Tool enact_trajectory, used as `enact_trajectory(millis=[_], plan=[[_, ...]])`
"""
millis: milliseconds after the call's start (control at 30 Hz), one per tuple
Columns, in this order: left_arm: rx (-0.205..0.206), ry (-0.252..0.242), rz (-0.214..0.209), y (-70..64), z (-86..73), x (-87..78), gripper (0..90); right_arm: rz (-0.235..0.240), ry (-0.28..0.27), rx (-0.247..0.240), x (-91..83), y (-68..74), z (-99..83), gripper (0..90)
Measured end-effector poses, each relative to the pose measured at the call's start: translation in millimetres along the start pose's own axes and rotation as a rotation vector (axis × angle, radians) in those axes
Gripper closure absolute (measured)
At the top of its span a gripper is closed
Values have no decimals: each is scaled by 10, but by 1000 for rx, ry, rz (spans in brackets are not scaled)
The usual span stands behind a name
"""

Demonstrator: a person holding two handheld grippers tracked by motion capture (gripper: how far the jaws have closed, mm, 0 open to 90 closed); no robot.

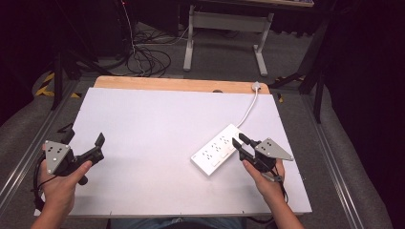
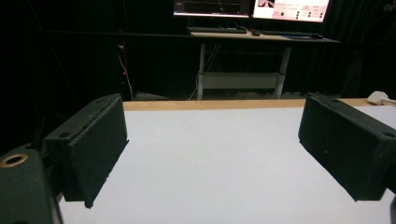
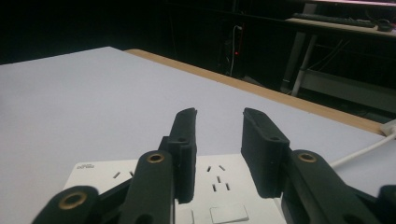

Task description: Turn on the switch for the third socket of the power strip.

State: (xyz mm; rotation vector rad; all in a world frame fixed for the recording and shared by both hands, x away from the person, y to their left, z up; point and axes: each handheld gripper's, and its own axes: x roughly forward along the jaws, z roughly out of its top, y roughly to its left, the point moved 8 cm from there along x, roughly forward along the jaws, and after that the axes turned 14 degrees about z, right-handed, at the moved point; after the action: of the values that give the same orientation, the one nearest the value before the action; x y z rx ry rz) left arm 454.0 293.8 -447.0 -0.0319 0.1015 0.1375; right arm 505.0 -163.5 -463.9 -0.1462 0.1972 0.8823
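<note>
Both grippers hover: left gripper (image 1: 90, 143) wide; right gripper (image 1: 239, 141) over power strip (image 1: 217, 149).

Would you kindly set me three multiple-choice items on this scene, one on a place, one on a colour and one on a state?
1. Where does the power strip lie on the table?
A. on the person's right side
B. on the person's left side
C. at the near left corner

2. What colour is the power strip?
A. black
B. white
C. red

3. How do the jaws of the left gripper stand?
A. shut on a plug
B. shut on the cable
C. wide open with nothing between them

Key: 1 A, as the high view shows it just ahead of the right gripper. 2 B, as its casing and cable are white. 3 C, as the left gripper view shows bare table between them.
</note>
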Motion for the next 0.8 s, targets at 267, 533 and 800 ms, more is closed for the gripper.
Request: enact_trajectory(millis=[267, 533, 800], plan=[[3, -1, 1, 5, -1, -2, 85, 7, 5, -27, -2, 20, 9, 752], [-1, 2, 1, 0, -6, -2, 86, 9, 15, -51, -4, 35, 10, 828], [3, -1, 1, 4, -3, -3, 85, 12, 25, -65, -7, 42, 6, 874]])
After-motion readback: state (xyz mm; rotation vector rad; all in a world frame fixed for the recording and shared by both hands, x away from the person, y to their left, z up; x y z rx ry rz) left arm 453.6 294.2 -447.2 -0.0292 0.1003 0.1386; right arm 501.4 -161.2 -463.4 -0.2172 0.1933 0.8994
